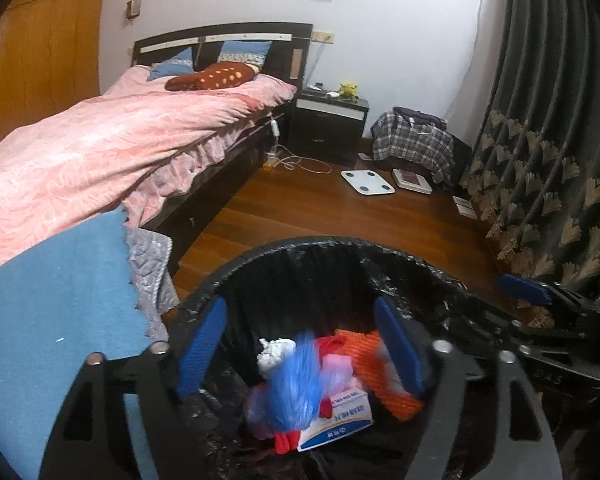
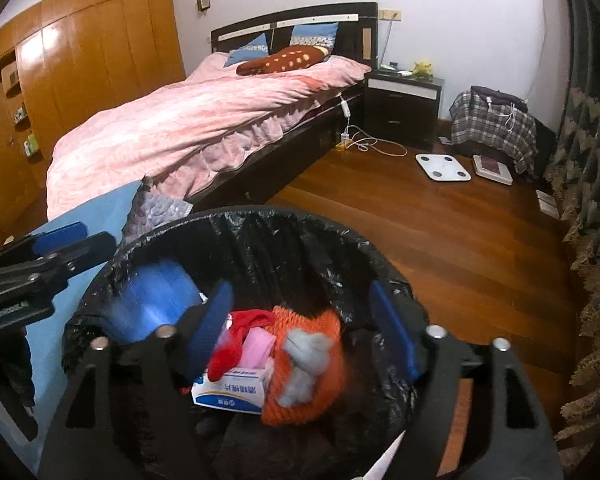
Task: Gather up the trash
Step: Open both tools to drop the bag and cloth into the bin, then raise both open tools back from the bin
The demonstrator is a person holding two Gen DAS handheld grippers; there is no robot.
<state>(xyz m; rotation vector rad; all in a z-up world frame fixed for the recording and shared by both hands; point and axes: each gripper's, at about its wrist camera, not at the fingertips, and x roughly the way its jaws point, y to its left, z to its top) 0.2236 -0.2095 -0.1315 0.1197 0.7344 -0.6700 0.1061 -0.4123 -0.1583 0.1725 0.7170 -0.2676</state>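
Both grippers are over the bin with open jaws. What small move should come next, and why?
Probably lift both grippers clear of the bin. The left gripper and right gripper stand open with nothing pressed between the pads, and a blurred blue bag and grey wad already sit among the trash.

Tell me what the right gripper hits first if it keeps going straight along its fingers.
Most likely the trash in the lined bin: the open right gripper points down at the orange knitted piece, with a grey wad on it. Depth is unclear.
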